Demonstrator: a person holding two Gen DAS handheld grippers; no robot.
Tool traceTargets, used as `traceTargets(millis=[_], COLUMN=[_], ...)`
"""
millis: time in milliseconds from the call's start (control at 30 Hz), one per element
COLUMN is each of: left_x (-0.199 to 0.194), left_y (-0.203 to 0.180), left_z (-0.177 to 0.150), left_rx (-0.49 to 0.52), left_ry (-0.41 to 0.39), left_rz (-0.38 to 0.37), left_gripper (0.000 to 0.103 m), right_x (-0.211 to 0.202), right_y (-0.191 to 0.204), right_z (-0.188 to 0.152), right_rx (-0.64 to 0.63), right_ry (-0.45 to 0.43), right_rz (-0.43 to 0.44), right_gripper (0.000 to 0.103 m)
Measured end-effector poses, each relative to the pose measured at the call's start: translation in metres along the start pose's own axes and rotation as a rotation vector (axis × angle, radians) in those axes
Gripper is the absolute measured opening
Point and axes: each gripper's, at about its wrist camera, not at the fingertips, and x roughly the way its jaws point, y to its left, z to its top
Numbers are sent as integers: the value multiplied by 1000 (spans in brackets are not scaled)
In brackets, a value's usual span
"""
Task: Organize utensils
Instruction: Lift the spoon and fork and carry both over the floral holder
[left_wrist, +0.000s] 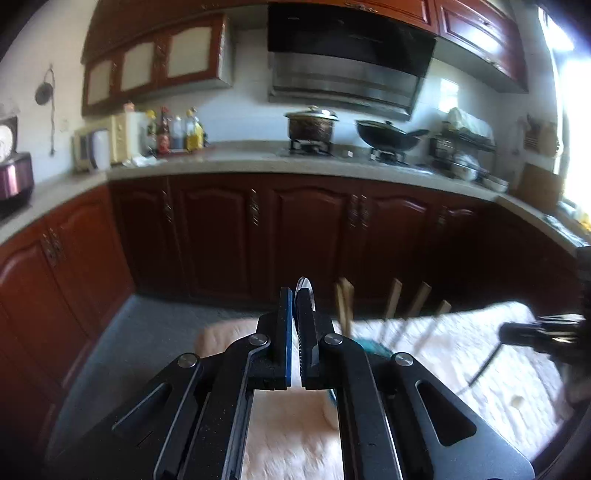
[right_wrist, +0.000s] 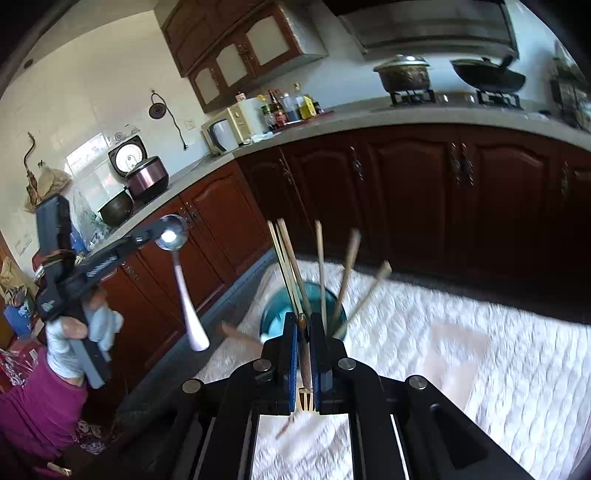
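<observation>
While the left gripper tilts downward above the white fluffy cloth, its jaws clamp a metal spoon, mostly hidden between them; chopsticks stand just beyond to its right. From the right wrist, the right gripper pinches a chopstick, the teal cup directly ahead, blurred.

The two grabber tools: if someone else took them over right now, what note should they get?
Left gripper: shut on a metal spoon, held up in the air.
Right gripper: shut on a thin wooden utensil, probably chopsticks.
Teal cup stands on the white fluffy cloth, with several chopsticks already in it.
Left to do: probably put the spoon and the held utensil in the cup.
</observation>
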Motion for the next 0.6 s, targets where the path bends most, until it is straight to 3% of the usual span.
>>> traceTargets(millis=[233, 467, 600], left_x=[48, 80, 90], left_y=[-18, -41, -51], left_z=[-14, -37, -51], left_rx=[45, 159, 222], left_ry=[-38, -92, -110], left_rz=[107, 204, 223], left_gripper=[1, 1, 1], right_x=[41, 74, 90], right_y=[12, 0, -4], right_z=[24, 17, 9], right_rx=[-51, -23, -7], right_ry=[32, 67, 88], right_rz=[-19, -17, -25], right_gripper=[5, 5, 6])
